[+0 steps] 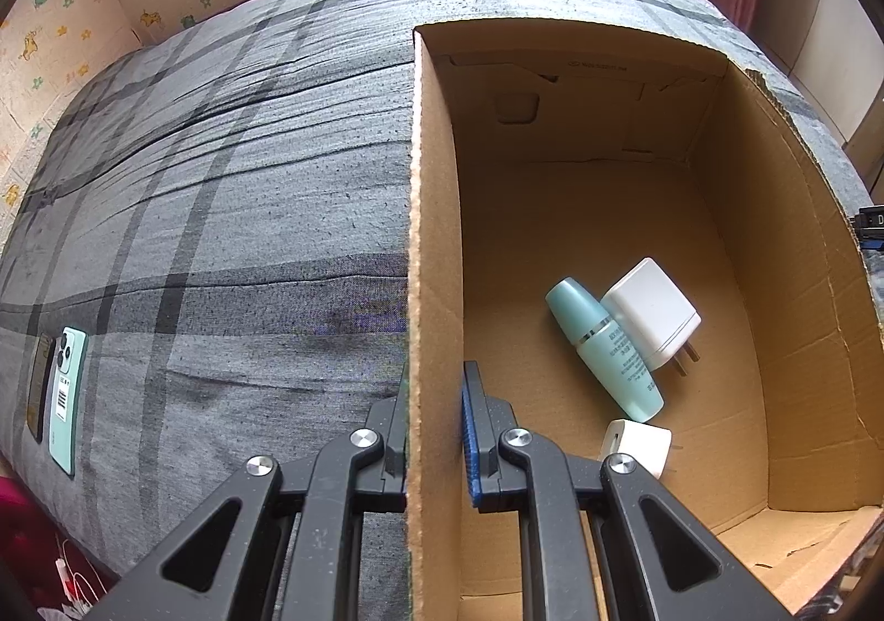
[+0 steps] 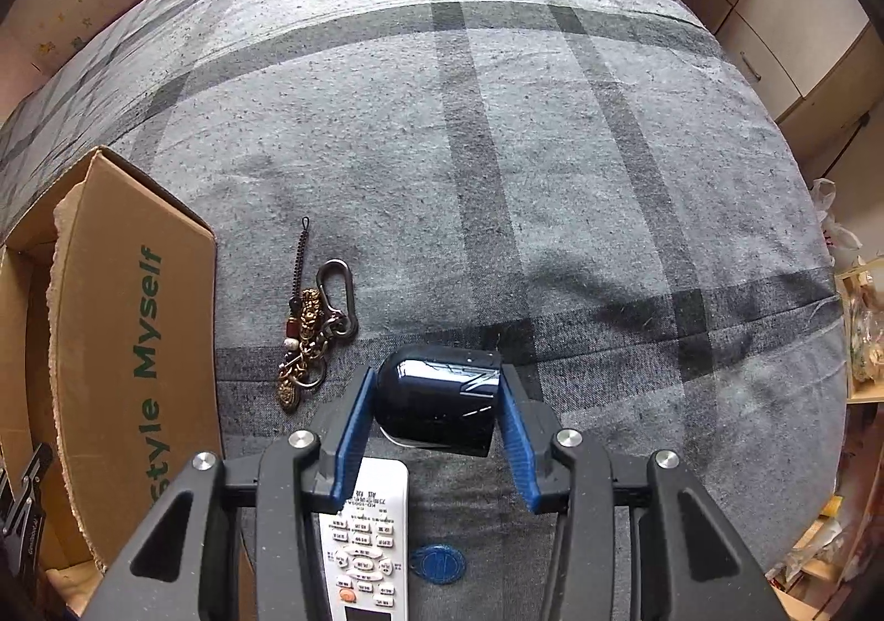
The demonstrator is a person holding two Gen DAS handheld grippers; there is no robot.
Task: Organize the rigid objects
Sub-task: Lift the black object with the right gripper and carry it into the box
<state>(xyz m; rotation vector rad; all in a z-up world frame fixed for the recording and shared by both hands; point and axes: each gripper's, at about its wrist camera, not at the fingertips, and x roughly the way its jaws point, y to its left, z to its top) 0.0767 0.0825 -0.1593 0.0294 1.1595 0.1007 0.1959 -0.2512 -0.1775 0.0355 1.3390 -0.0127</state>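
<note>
Right gripper (image 2: pixel 436 403) clamped on black case (image 2: pixel 439 400), remote (image 2: pixel 367 538) beneath at 6 o'clock, keychain (image 2: pixel 312 328) at 10 o'clock, left gripper (image 1: pixel 433 433) clamped on box (image 1: pixel 433 234) wall, bottle (image 1: pixel 605 339) and chargers (image 1: pixel 652 311) inside.

cardboard box (image 2: pixel 132 345) — side printed "Style Myself"

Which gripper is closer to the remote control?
Right. The right gripper is directly above the remote, gripping a black case. The left gripper clamps the box wall, away from it.
</note>
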